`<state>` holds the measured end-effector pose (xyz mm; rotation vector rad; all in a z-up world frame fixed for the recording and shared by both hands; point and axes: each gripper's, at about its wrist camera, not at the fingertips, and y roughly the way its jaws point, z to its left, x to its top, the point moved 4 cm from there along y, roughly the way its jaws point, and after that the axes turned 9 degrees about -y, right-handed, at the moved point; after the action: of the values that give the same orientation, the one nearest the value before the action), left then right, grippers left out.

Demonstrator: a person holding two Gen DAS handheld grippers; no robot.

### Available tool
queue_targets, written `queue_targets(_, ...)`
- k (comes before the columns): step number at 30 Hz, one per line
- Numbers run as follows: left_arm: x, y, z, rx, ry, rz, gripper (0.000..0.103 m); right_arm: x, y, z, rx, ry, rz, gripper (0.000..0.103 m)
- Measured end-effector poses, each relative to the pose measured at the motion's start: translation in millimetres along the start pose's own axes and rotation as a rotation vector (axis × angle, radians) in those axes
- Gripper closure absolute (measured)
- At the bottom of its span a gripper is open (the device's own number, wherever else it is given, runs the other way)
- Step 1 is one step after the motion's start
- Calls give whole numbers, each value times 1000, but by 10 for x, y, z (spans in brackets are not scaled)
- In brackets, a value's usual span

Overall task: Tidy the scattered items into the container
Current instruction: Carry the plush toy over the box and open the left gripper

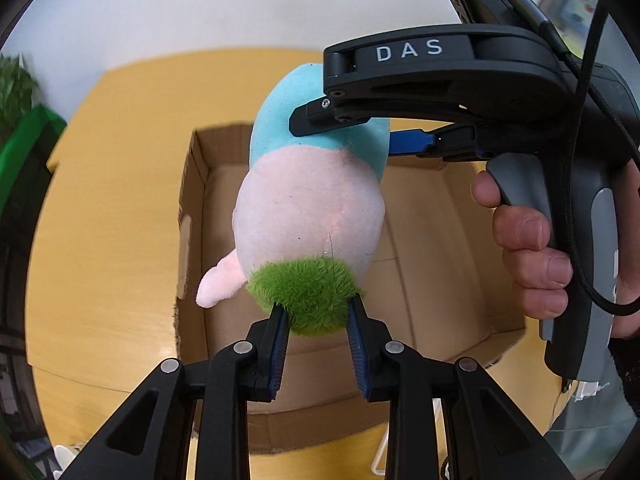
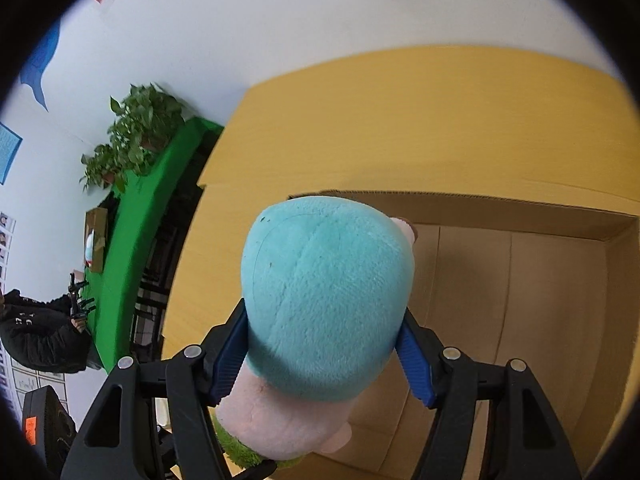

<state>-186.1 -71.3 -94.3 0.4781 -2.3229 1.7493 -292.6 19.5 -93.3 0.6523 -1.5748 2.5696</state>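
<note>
Both hand-held grippers, angled steeply down, clamp plush toy seemingly above box.

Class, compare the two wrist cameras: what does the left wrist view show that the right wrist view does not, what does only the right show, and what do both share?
Only the left wrist view: the plush's green tuft pinched in the left tool, and a hand holding the right tool's handle.
Only the right wrist view: potted plants on a green shelf, and wall posters.
Both: the plush toy clamped at its blue end by the right tool, above the cardboard box on the yellow table.
</note>
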Motion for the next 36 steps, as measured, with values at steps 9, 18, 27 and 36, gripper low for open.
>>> queue_targets(9,275,567,409,100,-84,61,74,248,888,-175,77,8,68,36)
queue_targets(18,404,757,561,160,-125,87,73,416,1285,-231,152,-53,26,29)
queue_targets(27,292,415,611,140,-156,23,41,412,1053,-207,101,-90,-29,19)
queue_targets(36,-72,-65,564,121,-102,-13,22,153,-100,-398,-30,-133,-156,19)
